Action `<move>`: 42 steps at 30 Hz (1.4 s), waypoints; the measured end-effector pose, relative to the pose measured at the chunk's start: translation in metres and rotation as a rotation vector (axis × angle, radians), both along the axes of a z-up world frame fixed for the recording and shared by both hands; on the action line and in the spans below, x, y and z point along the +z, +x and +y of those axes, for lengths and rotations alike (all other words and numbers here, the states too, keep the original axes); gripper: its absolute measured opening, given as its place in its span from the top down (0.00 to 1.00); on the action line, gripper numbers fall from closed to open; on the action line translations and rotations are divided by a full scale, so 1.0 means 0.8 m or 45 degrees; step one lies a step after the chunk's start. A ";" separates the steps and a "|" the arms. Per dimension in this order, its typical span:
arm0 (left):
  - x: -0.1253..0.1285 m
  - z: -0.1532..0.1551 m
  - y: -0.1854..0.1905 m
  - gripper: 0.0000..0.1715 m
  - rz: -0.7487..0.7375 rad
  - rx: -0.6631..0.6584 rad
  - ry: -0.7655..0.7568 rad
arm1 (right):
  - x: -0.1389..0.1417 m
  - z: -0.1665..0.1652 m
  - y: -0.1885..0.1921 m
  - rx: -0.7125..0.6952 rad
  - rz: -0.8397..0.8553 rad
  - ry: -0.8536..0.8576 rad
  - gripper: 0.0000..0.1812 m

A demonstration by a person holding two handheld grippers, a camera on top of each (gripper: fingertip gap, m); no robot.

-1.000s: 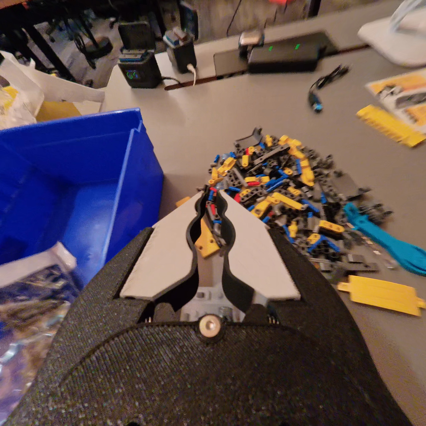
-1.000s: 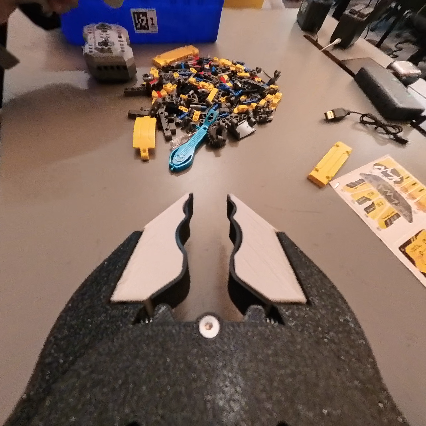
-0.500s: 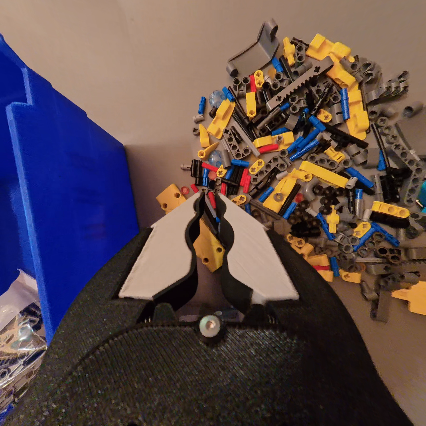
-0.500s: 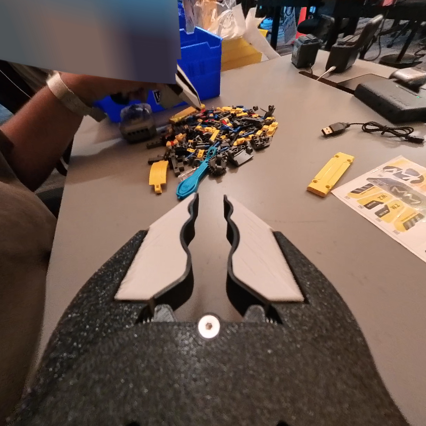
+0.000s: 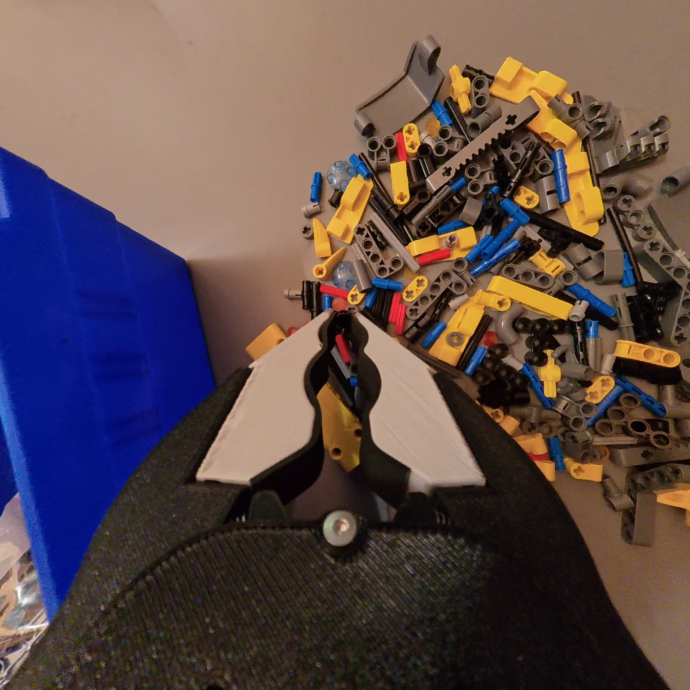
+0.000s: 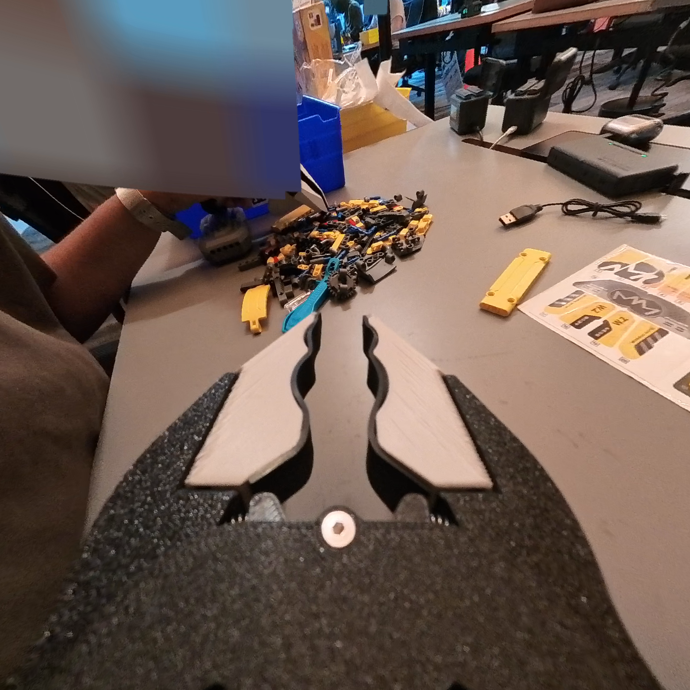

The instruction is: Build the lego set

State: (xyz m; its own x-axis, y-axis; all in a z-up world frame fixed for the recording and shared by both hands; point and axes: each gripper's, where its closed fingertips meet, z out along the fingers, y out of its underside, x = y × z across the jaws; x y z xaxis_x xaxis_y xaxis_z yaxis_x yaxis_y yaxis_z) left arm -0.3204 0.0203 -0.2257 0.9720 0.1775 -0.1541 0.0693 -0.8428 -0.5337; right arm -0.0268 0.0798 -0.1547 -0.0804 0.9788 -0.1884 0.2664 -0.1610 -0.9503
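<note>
Left wrist view: my left gripper has its fingers drawn together, the tips all but meeting at the left edge of a pile of small building pieces. There is something dark right at the tips, but I cannot tell whether they pinch a piece or merely rest closed above the heap. Through the wavy gap behind the tips I see a red pin and a yellow block – both look to lie beneath the fingers, not in them. A small red stud sits just beyond the tips. The blue bin stands along the left of the frame, its wall just beside the gripper, and a crinkled plastic bag shows in the lower left corner.

Right wrist view: my right gripper hangs over the bare grey worktop with its fingers apart and nothing between them. Nearest is a teal tool, just past the left fingertip at the near edge of the pile – a curved yellow panel lies beside it. Right of centre lie a flat yellow panel and a sticker sheet; above them, a cable. A person's arm reaches in from the left.
</note>
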 end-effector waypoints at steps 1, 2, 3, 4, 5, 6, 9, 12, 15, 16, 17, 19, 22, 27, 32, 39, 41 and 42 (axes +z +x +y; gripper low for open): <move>0.003 0.000 0.000 0.99 0.012 -0.002 0.008 | -0.001 -0.001 0.000 0.002 -0.006 0.010 0.88; 0.008 -0.001 0.000 0.99 0.027 -0.002 0.023 | -0.002 -0.002 -0.001 0.005 -0.011 0.017 0.88; 0.015 -0.001 0.000 0.99 0.043 0.000 0.049 | -0.002 -0.002 -0.001 0.007 -0.014 0.020 0.88; 0.024 0.001 0.004 0.99 0.052 -0.014 0.091 | -0.002 -0.003 -0.001 0.008 -0.016 0.020 0.88; 0.035 0.005 0.012 0.99 0.053 -0.054 0.149 | -0.002 -0.002 -0.001 0.009 -0.016 0.018 0.88; 0.047 0.010 0.025 0.99 0.050 -0.111 0.220 | -0.002 -0.002 -0.001 0.009 -0.015 0.014 0.88; 0.088 0.026 0.078 0.99 0.053 -0.287 0.471 | -0.002 -0.001 0.000 0.004 -0.014 -0.005 0.88; 0.123 0.038 0.161 0.99 -0.064 -0.500 0.714 | -0.008 -0.003 0.002 0.013 -0.060 -0.070 0.89; 0.130 0.044 0.237 0.99 -0.159 -0.656 0.789 | -0.009 0.000 0.007 -0.005 -0.077 -0.120 0.89; 0.127 0.045 0.262 0.99 -0.199 -0.707 0.783 | -0.007 0.003 0.010 -0.018 -0.070 -0.126 0.89; 0.122 0.047 0.284 0.99 -0.234 -0.740 0.772 | -0.005 0.004 0.014 -0.032 -0.064 -0.127 0.89; 0.113 0.050 0.328 0.99 -0.303 -0.806 0.763 | -0.001 0.005 0.023 -0.055 -0.065 -0.147 0.89; 0.105 0.054 0.370 0.99 -0.254 -0.875 0.759 | 0.015 -0.005 0.038 -0.061 -0.035 -0.212 0.88; 0.107 0.056 0.416 0.99 -0.017 -1.016 0.810 | 0.027 -0.011 0.068 -0.100 0.002 -0.292 0.87; 0.098 0.057 0.452 0.99 0.211 -1.137 0.780 | 0.023 -0.013 0.089 -0.101 -0.018 -0.453 0.88; 0.091 0.053 0.482 0.99 0.257 -1.239 0.761 | 0.003 -0.016 0.112 -0.118 -0.123 -0.563 0.91; 0.087 0.052 0.488 0.99 0.275 -1.271 0.742 | 0.000 -0.021 0.117 -0.094 -0.140 -0.587 0.91; 0.085 0.052 0.492 0.99 0.284 -1.293 0.737 | -0.001 -0.024 0.119 -0.082 -0.142 -0.602 0.91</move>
